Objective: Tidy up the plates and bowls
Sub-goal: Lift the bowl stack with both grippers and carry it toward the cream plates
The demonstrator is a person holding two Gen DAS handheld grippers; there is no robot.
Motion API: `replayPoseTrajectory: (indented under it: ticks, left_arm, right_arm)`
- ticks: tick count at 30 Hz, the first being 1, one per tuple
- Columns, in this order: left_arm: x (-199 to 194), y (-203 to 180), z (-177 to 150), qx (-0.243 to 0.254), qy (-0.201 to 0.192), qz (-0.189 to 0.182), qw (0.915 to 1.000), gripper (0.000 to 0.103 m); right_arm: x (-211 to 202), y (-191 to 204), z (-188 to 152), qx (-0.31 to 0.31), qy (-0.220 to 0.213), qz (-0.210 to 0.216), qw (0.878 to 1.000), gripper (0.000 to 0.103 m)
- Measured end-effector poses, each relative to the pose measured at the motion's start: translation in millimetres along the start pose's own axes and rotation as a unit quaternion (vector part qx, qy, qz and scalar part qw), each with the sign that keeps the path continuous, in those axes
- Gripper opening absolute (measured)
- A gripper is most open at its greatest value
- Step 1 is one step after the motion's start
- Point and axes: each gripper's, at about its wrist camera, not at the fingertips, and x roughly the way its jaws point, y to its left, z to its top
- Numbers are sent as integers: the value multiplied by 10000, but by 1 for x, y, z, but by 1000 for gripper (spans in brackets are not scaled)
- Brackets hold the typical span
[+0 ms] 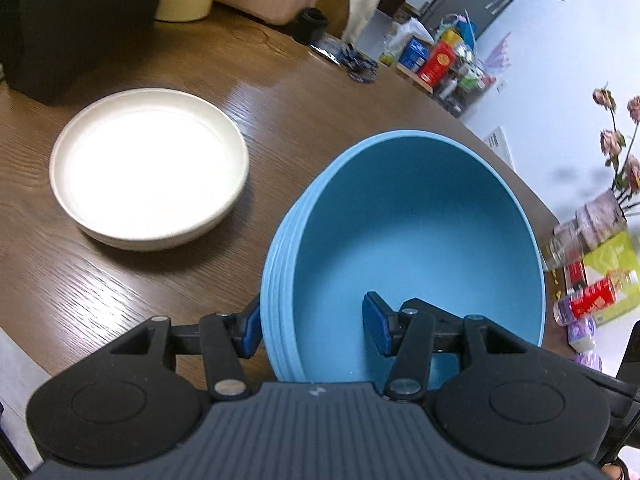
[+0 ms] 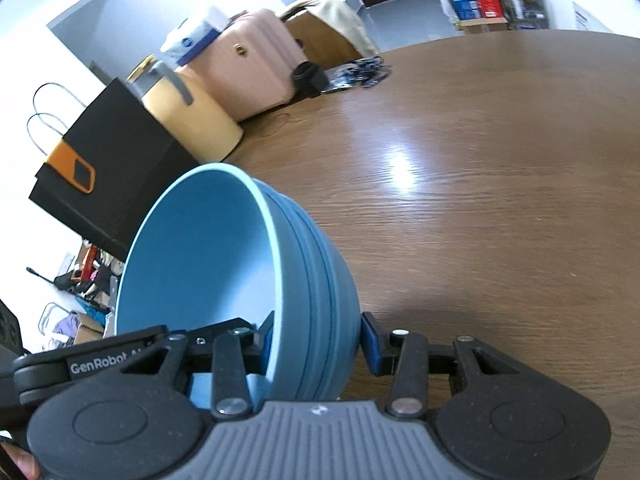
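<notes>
White plate (image 1: 150, 168) sits on the wooden table (image 1: 320, 112) toward its left side, near the black bag (image 1: 76, 20) at the back edge. Left gripper (image 1: 316, 328) straddles a blue bowl's (image 1: 404, 248) rim, whether it pinches is unclear. Right gripper (image 2: 320, 340) clamps the blue bowl's (image 2: 240, 280) wall, tilted, off the table.

On my right black two-finger gripper (image 2: 318, 346), the arm's white lettering reads "GenRobot"; I can read nothing else.
</notes>
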Motion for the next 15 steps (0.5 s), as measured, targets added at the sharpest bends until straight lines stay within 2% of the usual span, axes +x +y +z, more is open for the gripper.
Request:
replayPoseTrajectory:
  ticks: [15]
  left_arm:
    - [-7,47,42,-320,-100,91,9994,52]
  right_arm:
    - [43,52,27,-294,162,104,9994,41]
